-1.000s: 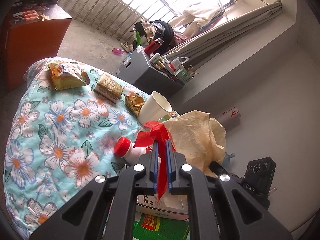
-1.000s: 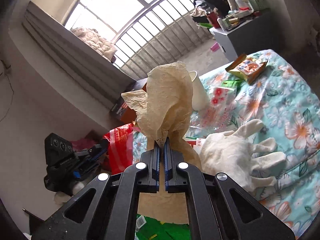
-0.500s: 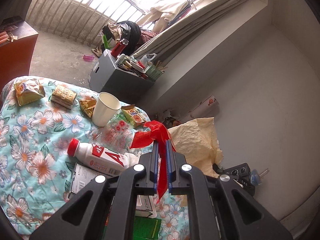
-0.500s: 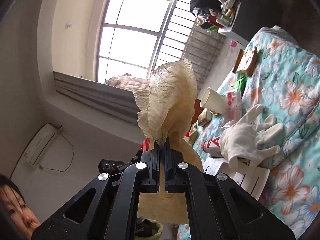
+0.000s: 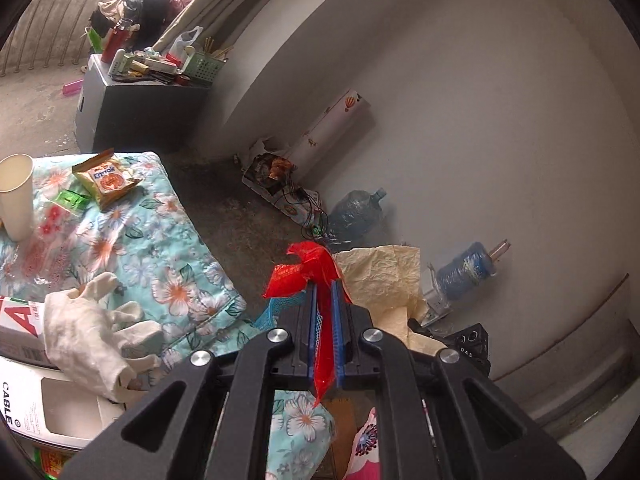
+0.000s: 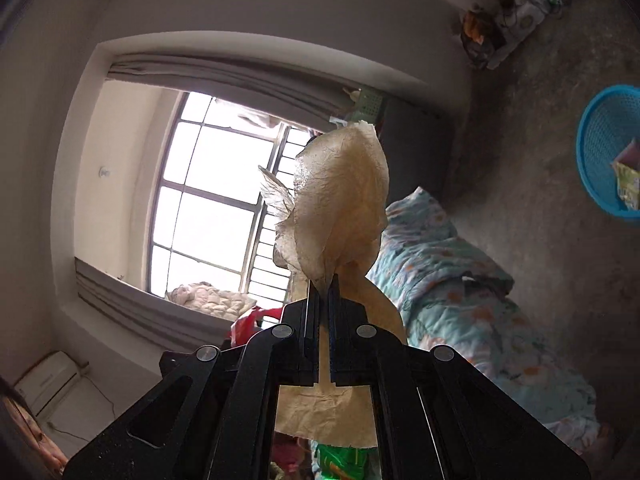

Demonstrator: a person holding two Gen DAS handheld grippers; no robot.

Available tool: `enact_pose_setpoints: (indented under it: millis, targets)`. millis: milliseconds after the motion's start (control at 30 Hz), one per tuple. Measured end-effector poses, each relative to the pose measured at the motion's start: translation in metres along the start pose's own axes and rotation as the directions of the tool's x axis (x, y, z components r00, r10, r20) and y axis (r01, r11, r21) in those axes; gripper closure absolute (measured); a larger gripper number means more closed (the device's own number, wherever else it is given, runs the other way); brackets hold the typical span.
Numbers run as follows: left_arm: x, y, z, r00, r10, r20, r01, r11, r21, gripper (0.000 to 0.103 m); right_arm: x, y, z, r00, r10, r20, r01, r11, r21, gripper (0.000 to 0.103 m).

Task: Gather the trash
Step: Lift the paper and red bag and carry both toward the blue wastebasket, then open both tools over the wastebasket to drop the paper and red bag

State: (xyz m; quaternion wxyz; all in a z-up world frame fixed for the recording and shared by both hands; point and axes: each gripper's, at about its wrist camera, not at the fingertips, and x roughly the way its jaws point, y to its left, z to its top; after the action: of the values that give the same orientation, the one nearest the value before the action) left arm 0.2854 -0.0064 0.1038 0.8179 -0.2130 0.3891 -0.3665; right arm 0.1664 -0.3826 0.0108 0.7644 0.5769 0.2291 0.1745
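My left gripper (image 5: 323,286) is shut on a red plastic wrapper (image 5: 308,270), held in the air past the edge of the floral quilt (image 5: 132,240). Just right of it the tan crumpled paper (image 5: 384,276) shows in the left wrist view. My right gripper (image 6: 323,280) is shut on that tan paper (image 6: 340,204), which stands up in front of the window. A blue mesh basket (image 6: 608,156) with some wrappers inside sits on the floor at the right of the right wrist view. On the quilt lie a snack packet (image 5: 106,178), a paper cup (image 5: 16,196) and a white glove (image 5: 88,332).
A grey cabinet (image 5: 136,108) loaded with clutter stands by the window. Along the wall lie a rolled poster tube (image 5: 332,128), a power strip with cables (image 5: 288,196) and two water bottles (image 5: 360,212). A white cable box (image 5: 44,404) lies at the quilt's near edge.
Both grippers swung away from the quilt toward the wall and floor, each still holding its piece. The right view rolled, and the blue basket came into sight.
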Motion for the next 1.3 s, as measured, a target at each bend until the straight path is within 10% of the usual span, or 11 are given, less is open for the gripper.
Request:
enact_pose_setpoints:
  millis: [267,733,800,833,900,1000,1133,1300]
  targets:
    - [0.176,-0.057,0.002,0.964,0.010,-0.266,0.016,0.995,0.097,0.097,-0.044,-0.080,0.039,0.933,-0.326,0.153,0.316,0.945,0.084,0.101]
    - [0.457,-0.081,-0.051,0.825,0.198,-0.530,-0.081,0.969,0.235,0.096,-0.021,-0.223,0.111,0.846,-0.518,0.124,0.471,0.836,0.281,0.100]
    - [0.486,-0.076,-0.059,0.803,0.226,-0.551,-0.105,0.965,0.242,0.081,-0.015,-0.240,0.122,0.827,-0.551,0.114,0.498,0.811,0.307,0.099]
    - [0.497,-0.072,-0.061,0.794,0.260,-0.549,-0.141,0.958,0.248,0.055,-0.010,-0.249,0.127,0.823,-0.558,0.109,0.504,0.805,0.314,0.099]
    - [0.503,-0.064,-0.063,0.800,0.282,-0.529,-0.179,0.955,0.238,0.043,0.001,-0.268,0.135,0.815,-0.574,0.080,0.525,0.790,0.316,0.095]
    - [0.492,-0.056,-0.057,0.826,0.252,-0.504,-0.181,0.966,0.187,0.043,0.017,-0.298,0.140,0.806,-0.592,0.026,0.549,0.762,0.343,0.063]
    - [0.458,-0.053,-0.037,0.852,0.199,-0.484,-0.153,0.979,0.132,0.043,0.027,-0.316,0.136,0.802,-0.597,-0.017,0.561,0.744,0.364,0.055]
    - [0.388,-0.067,-0.004,0.902,0.147,-0.407,-0.092,0.984,0.152,0.043,0.027,-0.312,0.132,0.876,-0.483,-0.016,0.455,0.814,0.362,0.046]
